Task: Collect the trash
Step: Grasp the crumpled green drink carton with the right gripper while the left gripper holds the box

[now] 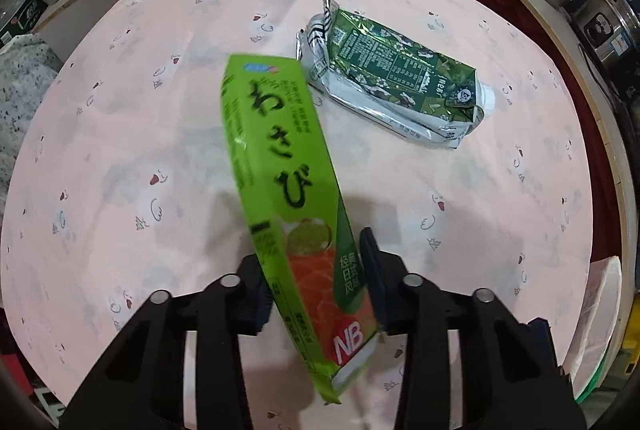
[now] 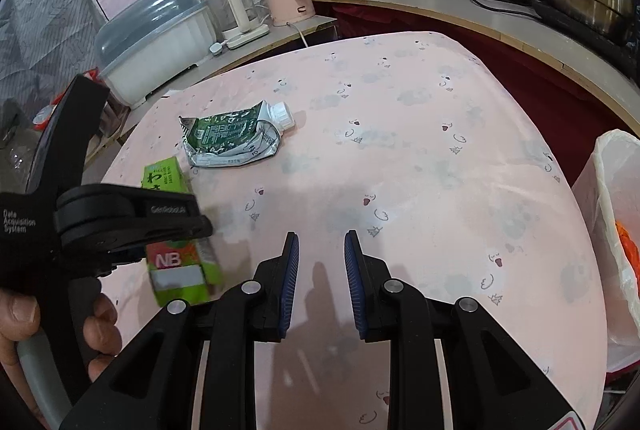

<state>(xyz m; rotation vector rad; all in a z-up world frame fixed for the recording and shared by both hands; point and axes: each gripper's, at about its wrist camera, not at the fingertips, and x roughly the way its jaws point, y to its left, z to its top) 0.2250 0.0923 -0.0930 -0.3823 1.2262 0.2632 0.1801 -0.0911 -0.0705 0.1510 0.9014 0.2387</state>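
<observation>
Trash on the counter [image 1: 120, 134]: two pieces seen, both on the pink patterned cloth that covered it.

Crushed green drink carton [image 1: 394, 80]: the larger piece. Lay flat on its side toward the far part of the counter, white screw cap [image 2: 282, 113] at one end, silver inner lining showing at the torn and flattened edges. Nothing touched it. It was apart from both grippers.

Green wasabi box [image 1: 288, 198]: long and narrow, bright green with an orange and red end panel. It stood tilted between the two fingers of the left hand-held gripper [image 1: 316, 284], near end low by the fingers, far end pointing toward the carton. The left fingers sat close on both long sides of the box, gripping it at its lower part. In the right wrist view the box [image 2: 176, 270] showed below the left gripper body, with part of a hand [image 2: 24, 314] around the grip.

Right hand-held gripper [image 2: 321, 282]: over bare cloth, fingers partly apart, blue pads facing each other, nothing between them.

White bag-lined bin [image 2: 612, 214] stood at the right edge of the counter, something orange inside.
</observation>
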